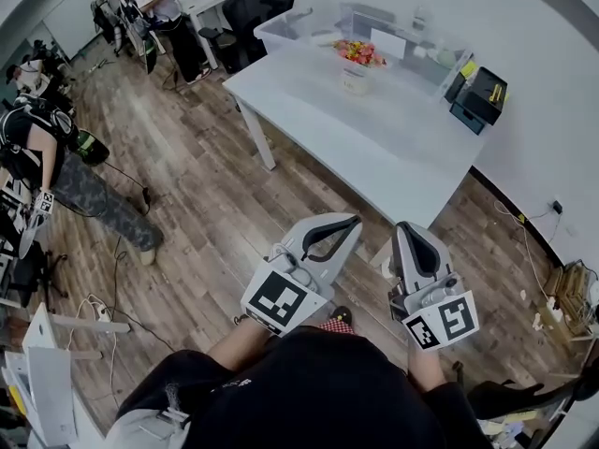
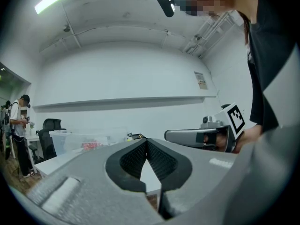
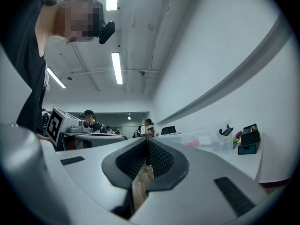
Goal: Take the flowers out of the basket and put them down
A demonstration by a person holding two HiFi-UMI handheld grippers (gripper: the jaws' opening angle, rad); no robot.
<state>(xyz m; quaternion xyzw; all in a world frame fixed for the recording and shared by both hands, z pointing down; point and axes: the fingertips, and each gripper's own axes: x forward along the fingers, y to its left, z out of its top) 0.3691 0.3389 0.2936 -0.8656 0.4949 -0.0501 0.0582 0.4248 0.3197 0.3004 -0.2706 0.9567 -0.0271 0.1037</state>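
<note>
The left gripper (image 1: 348, 223) and right gripper (image 1: 408, 228) are both clamped shut and empty. They are side by side over the wood floor (image 1: 206, 185), near the white table's (image 1: 374, 143) near corner. At the table's far side, the flowers (image 1: 359, 52) stand in their basket (image 1: 356, 80), just before a clear bin (image 1: 299, 28). Bare tabletop lies between.

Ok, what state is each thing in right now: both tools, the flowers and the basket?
left tool: shut, nothing between the jaws, short of the white table.
right tool: shut, nothing held, also short of the table.
flowers: in the basket, not taken out yet.
basket: upright on the table, holding the flowers, no tool near it.
</note>
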